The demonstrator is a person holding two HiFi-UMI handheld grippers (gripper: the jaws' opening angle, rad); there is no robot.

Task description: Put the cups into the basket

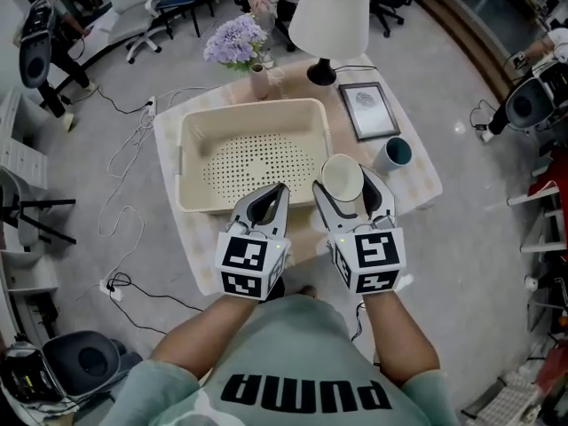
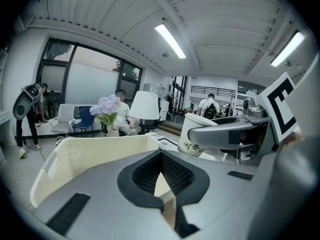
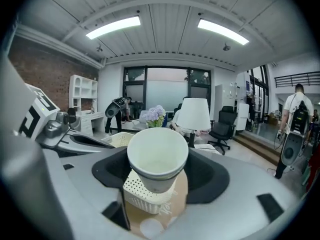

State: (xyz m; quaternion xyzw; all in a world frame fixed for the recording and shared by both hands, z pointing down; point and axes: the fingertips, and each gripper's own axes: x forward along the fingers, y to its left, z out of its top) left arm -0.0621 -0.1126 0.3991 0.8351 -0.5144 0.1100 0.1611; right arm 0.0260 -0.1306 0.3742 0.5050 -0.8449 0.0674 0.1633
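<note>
A cream perforated basket (image 1: 191,149) sits empty on the small table. My right gripper (image 1: 345,183) is shut on a white paper cup (image 1: 343,172), held upright in the air just right of the basket's near right corner. In the right gripper view the cup (image 3: 157,161) fills the gap between the jaws, with the basket (image 3: 141,196) below it. A second cup, white outside and teal inside (image 1: 393,153), stands on the table at the right. My left gripper (image 1: 273,192) is shut and empty above the basket's near rim. From the left gripper view the held cup (image 2: 194,136) shows at right.
Behind the basket stand a vase of purple flowers (image 1: 240,44), a white table lamp (image 1: 330,16) and a framed picture (image 1: 369,109) lying flat. Cables (image 1: 133,145) trail on the floor left of the table. Office chairs and a seated person are farther back.
</note>
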